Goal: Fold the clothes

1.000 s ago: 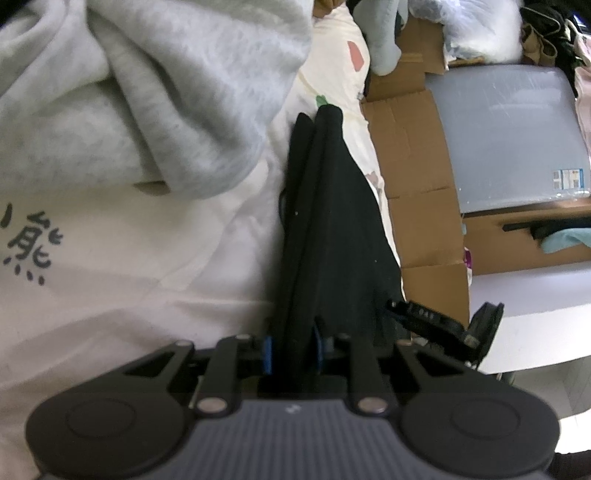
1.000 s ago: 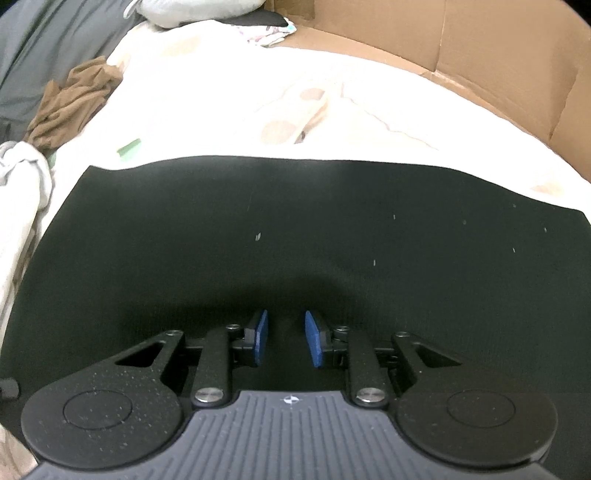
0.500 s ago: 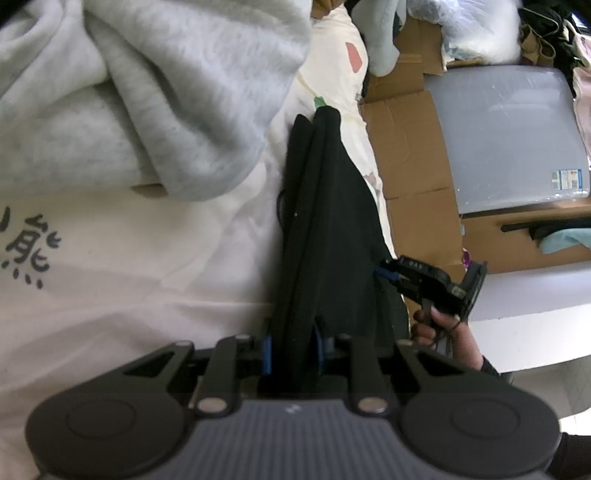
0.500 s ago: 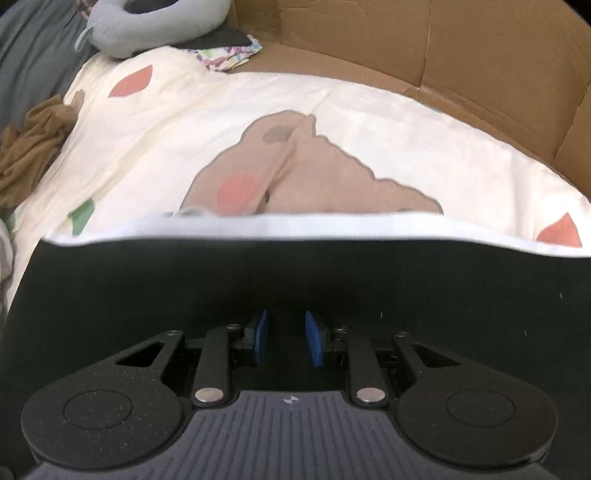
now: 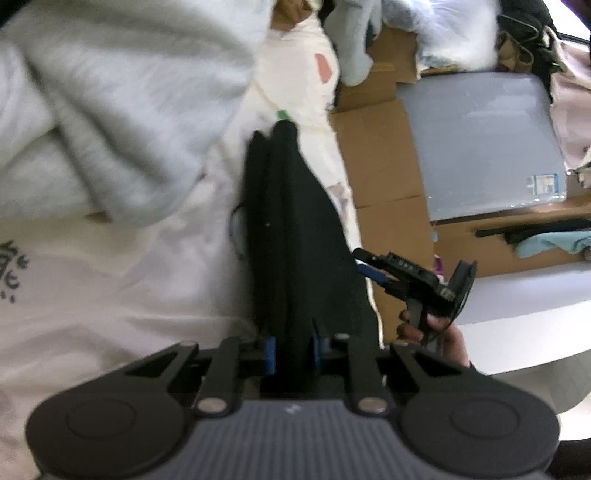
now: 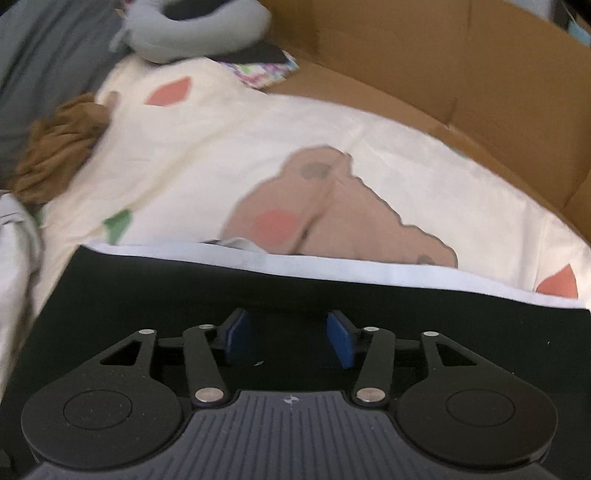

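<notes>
A folded black garment lies in layers on the cream patterned sheet. My left gripper is shut on its near edge, blue pads pinching the stacked layers. My right gripper is open, its blue pads apart just above the black garment, holding nothing. In the left wrist view the right gripper shows at the garment's right edge, held by a hand.
A grey sweatshirt and a white printed shirt lie left of the black garment. Cardboard lines the sheet's far side. A grey neck pillow and a brown cloth lie at the back.
My right gripper has opened and let go of the black garment, drawing back toward its near edge so more sheet shows. My left gripper stays shut on the garment.
</notes>
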